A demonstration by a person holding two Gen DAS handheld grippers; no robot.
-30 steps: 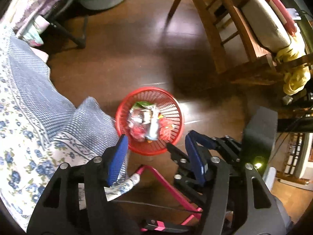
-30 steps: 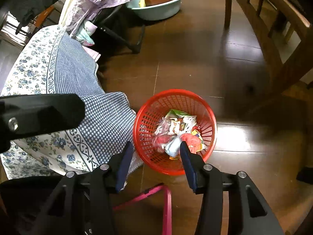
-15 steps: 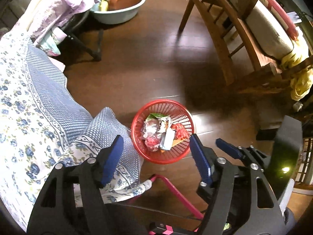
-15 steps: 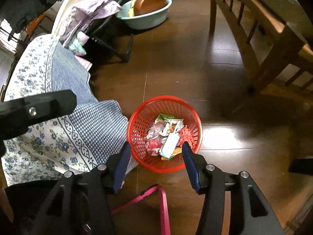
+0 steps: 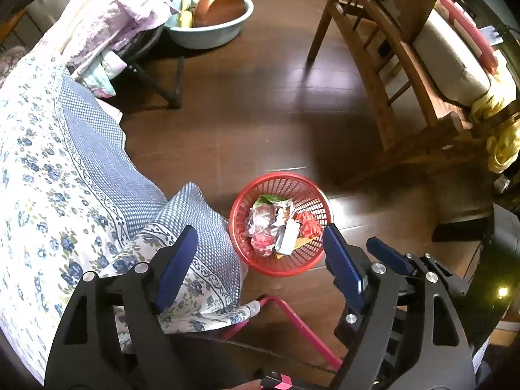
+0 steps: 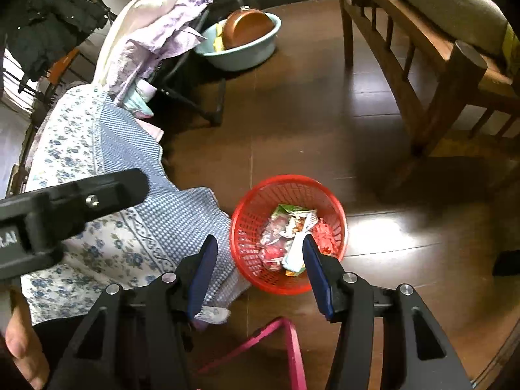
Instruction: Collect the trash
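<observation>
Using the red basket (image 5: 281, 224) as the anchor, since everything sat around it. To the left of the basket, the blue floral bedspread (image 5: 65, 188) hung down to the floor, its checked corner right up against the basket's left rim, maybe touching, hard to call. Up and to the left of the basket was a teal basin (image 5: 211, 26) with a copper pan (image 5: 221, 8) in it, well apart. A pink metal frame (image 5: 292, 321) lay on the floor just in front of the basket, on the near side.

The trash (image 5: 279, 224), crumpled wrappers and packets, was already inside the basket, piled in the middle.

The left gripper (image 5: 260, 256) hung above the basket's near edge with its jaws spread wide and nothing between them. The right gripper (image 6: 258, 269) was in about the same spot in its own view, jaws also apart and empty, the basket showing between its fingers. To the right of the basket stood a wooden chair (image 5: 406, 74), well apart, with a yellow cloth on it.

What I'd worry about: the basket looked light and sat on a shiny wooden floor (image 5: 266, 104), so a clumsy grab at the rim could skid or tip it and dump the wrappers. The bedspread corner could also get pinched along with the rim. And the pink frame was right where a low approach would catch on it.
</observation>
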